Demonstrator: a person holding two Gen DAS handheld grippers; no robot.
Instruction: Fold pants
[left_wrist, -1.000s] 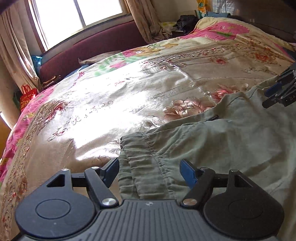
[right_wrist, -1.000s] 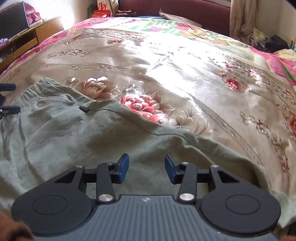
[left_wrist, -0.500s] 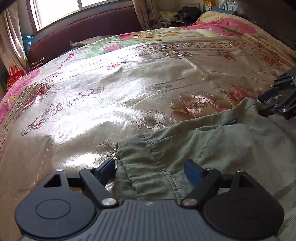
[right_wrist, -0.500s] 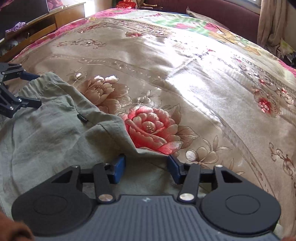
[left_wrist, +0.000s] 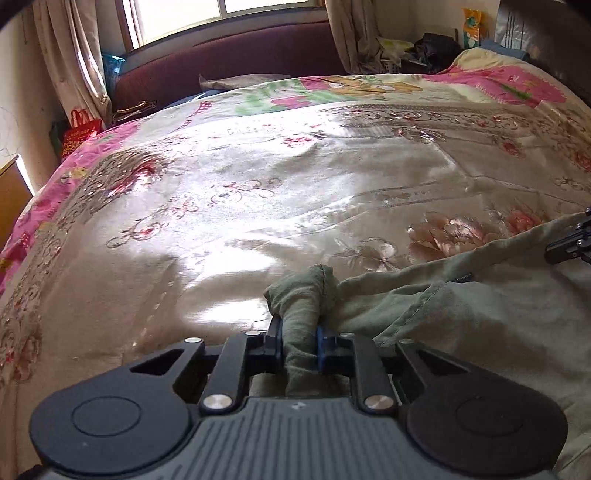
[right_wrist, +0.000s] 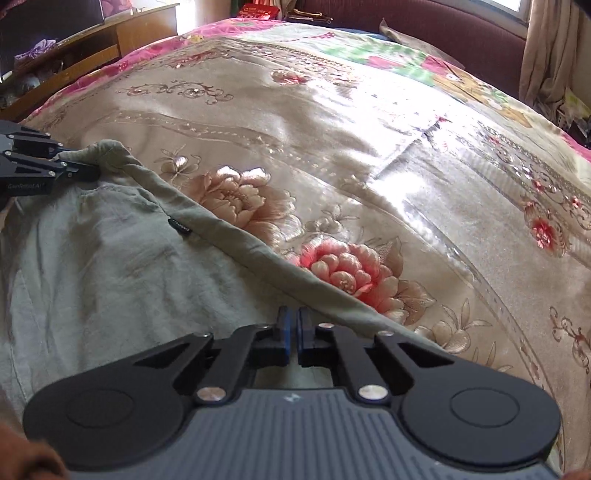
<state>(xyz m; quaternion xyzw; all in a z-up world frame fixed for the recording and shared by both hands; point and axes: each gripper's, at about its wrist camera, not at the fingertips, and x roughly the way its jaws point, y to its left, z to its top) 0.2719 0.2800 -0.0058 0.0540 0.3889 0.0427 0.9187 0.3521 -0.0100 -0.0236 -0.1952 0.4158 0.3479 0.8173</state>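
Grey-green pants (left_wrist: 480, 317) lie on the floral bedspread (left_wrist: 258, 184). My left gripper (left_wrist: 299, 343) is shut on a bunched corner of the waistband, which pokes up between the blue pads. It also shows in the right wrist view (right_wrist: 74, 170) at the far left, pinching that corner. In the right wrist view the pants (right_wrist: 110, 266) spread to the left, their edge running diagonally. My right gripper (right_wrist: 291, 334) is shut on the pants' edge near the bottom. Its fingers show in the left wrist view (left_wrist: 569, 243) at the right edge.
A maroon headboard (left_wrist: 240, 62) and window curtains (left_wrist: 74, 62) stand beyond the bed. A wooden cabinet (right_wrist: 92, 40) stands off the bed's far left. A pink quilt (left_wrist: 498, 85) lies at the back right. A red bag (left_wrist: 79, 129) sits beside the bed.
Both grippers have gone from open to shut on the pants. The left now pinches the waistband corner, the right the edge. The fabric between them has pulled into a straighter line.
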